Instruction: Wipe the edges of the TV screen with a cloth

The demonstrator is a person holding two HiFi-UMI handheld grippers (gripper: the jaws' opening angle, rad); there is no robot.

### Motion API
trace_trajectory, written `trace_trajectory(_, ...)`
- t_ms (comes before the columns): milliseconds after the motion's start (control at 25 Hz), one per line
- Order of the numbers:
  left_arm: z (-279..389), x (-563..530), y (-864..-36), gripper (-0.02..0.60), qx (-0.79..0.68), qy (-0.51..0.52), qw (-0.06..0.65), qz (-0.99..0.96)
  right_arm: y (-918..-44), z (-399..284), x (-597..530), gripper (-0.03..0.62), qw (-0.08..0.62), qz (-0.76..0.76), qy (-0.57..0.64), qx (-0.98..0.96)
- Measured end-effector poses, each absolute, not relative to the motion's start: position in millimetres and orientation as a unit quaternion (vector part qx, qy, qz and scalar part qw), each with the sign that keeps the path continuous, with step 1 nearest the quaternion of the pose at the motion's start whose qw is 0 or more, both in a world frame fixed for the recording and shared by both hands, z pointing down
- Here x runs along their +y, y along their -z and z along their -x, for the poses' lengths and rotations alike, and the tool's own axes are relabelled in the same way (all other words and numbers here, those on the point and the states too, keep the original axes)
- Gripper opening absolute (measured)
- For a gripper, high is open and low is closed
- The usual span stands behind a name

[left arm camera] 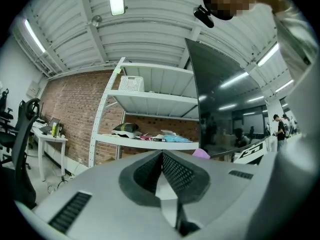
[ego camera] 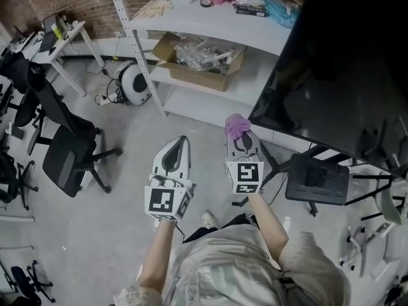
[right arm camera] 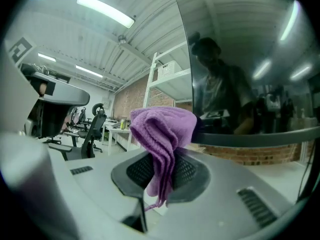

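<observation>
- TV screen (ego camera: 338,75): dark panel, filling the head view from 12 to 3 o'clock. Its lower edge, the long axis, is running from a corner just right of centre down toward 4 o'clock. In the right gripper view (right arm camera: 250,59) it is standing upright, its left edge rising toward 12 o'clock and its bottom bezel stretching toward 3 o'clock.
- Cloth (right arm camera: 162,134): purple, folded and bunched. Its long axis is running from 12 to 6 o'clock in the right gripper view, with the rounded bunch uppermost and a loose thread trailing at the bottom. In the head view (ego camera: 237,126) it is sitting at the TV screen's lower-left corner, touching it or just beside it; contact cannot be confirmed.
- Right gripper (ego camera: 243,144): pointing toward 12 o'clock in the head view. Its jaws are clamping the hanging folds of the cloth between the meshed pads (right arm camera: 186,170), and the bunch is bulging above the tips.
- Left gripper (ego camera: 178,146): pointing toward 12 o'clock, left of the right gripper and apart from the TV screen. Its jaws are pressing together, pad to pad, with nothing between them.
- Shelving unit (ego camera: 210,24): white, standing at 12 o'clock, carrying a cardboard box (ego camera: 201,59).
- Office chair (ego camera: 67,152): black, standing at 9 o'clock.
</observation>
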State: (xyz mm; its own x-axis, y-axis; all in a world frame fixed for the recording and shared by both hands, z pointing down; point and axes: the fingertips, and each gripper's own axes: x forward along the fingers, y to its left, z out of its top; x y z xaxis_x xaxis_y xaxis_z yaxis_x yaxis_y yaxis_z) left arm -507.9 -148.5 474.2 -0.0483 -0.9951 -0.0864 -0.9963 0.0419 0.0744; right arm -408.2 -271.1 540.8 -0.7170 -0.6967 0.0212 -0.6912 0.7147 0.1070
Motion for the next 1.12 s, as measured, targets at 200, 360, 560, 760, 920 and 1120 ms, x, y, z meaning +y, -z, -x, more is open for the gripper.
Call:
trace_trajectory(200,523,-119,-456,0.014,0.763,-0.069,0.013,0.642,-500,437,-208,0.057,-0.001,-0.308,0.052,-0.95)
trace_trajectory(360,518,-88,-432,0.014,0.79,-0.055,0.043,0.609,-469,454,-146,0.057,0.006,-0.242,0.102,-0.965)
trace_trajectory(560,511,-44,-404,0.014,0.813,-0.049,0.078,0.575,-443,457,-99,0.057,-0.02,-0.189,0.053,-0.98)
trace_trajectory(760,514,-14,-397,0.014,0.834,-0.043,0.08,0.544,-428,459,-76,0.057,-0.035,-0.164,0.034,-0.985)
trace_trajectory(920,511,-6,-396,0.014,0.841,-0.041,0.082,0.533,-426,463,-72,0.057,-0.021,-0.151,0.036,-0.988)
trace_trajectory(1120,510,0,-399,0.014,0.844,-0.035,0.076,0.529,-426,464,-66,0.057,-0.018,-0.143,0.038,-0.989)
